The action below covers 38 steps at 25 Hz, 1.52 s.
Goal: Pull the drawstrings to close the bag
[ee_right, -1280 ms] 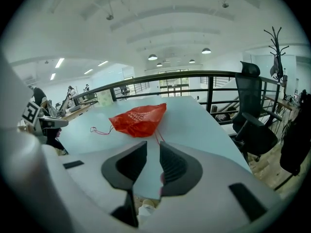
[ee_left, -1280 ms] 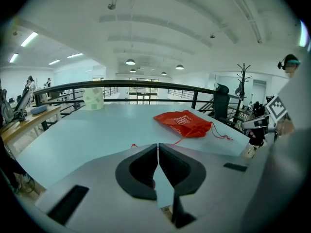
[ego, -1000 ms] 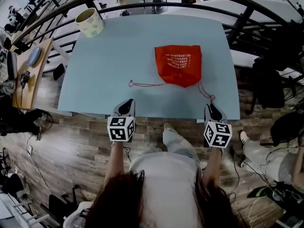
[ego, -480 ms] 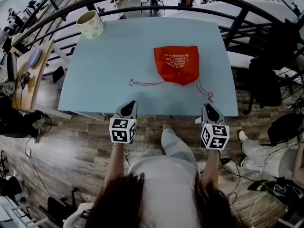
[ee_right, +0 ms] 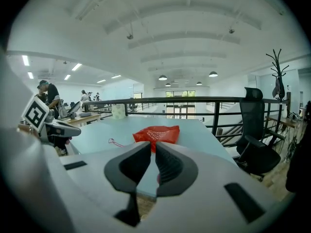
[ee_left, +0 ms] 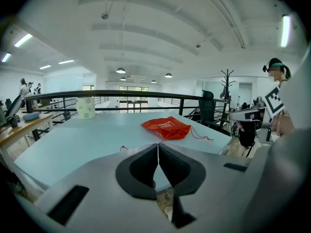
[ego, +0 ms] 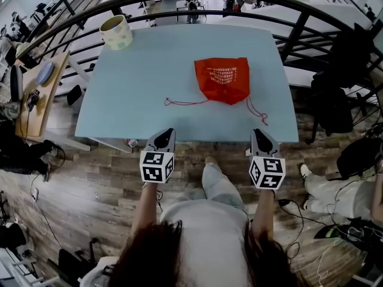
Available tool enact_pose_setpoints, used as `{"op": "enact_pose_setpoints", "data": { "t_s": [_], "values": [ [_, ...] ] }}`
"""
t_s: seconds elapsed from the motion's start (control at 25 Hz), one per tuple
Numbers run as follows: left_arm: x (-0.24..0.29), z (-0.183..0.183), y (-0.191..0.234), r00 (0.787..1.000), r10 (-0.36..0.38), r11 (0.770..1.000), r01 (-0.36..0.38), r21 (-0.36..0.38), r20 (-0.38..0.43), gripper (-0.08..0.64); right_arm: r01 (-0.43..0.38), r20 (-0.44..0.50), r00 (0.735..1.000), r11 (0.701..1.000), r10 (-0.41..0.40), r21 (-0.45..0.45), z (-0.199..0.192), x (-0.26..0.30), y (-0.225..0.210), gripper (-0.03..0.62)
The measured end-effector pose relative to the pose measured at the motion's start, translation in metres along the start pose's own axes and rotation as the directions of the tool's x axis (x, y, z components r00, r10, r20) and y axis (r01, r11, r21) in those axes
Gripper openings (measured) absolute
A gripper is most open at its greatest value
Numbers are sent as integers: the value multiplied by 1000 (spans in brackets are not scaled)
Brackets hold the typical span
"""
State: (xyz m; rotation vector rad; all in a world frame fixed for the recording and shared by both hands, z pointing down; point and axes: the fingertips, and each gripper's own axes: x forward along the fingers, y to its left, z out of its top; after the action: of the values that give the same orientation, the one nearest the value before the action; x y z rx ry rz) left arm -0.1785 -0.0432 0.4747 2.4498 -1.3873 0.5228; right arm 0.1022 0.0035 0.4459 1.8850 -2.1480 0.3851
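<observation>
The red drawstring bag [ego: 222,79] lies flat on the light blue table [ego: 137,82]. One red string trails left to its end [ego: 166,103], the other trails right to a knotted end [ego: 263,120]. My left gripper [ego: 163,137] hovers at the table's near edge, below the left string end, shut with nothing in it. My right gripper [ego: 261,137] hovers at the near edge just below the right string end. Its jaws have just been closing and stand a narrow gap apart, with nothing between them. Both gripper views show the bag [ee_left: 165,127] [ee_right: 156,134] ahead, beyond the gripper [ee_left: 157,152] [ee_right: 153,152].
A pale patterned cup [ego: 117,31] stands at the table's far left corner. A dark railing [ego: 197,11] curves behind the table. A wooden desk [ego: 39,88] is at the left, and a black office chair [ee_right: 255,130] at the right. People sit further off.
Both grippers have shifted slightly along the table's near edge, the right one a little to the left. The bag and its strings lie as before.
</observation>
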Motion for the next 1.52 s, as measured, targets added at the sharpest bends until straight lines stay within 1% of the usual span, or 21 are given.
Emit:
{"op": "enact_pose_setpoints", "data": {
  "t_s": [0.24,0.48,0.96,1.28,1.52],
  "values": [
    [-14,-6,-6,1000,-17,1000,17,3,10,19,-5,22,1000,1000,5,-4,3,-12,14,40],
    [-26,-1,-13,999,-19,1000,19,15,47,18,-16,50,999,1000,17,-25,7,-26,26,37],
    [-55,27,-36,989,-47,996,37,75,137,18,-22,144,989,997,32,-70,23,-52,49,31],
    [-71,44,-54,979,-60,995,42,94,193,18,-11,206,978,995,32,-100,35,-68,61,29],
    [-83,61,-65,969,-58,994,33,105,241,18,-18,238,970,992,47,-124,44,-73,69,29]
  ]
}}
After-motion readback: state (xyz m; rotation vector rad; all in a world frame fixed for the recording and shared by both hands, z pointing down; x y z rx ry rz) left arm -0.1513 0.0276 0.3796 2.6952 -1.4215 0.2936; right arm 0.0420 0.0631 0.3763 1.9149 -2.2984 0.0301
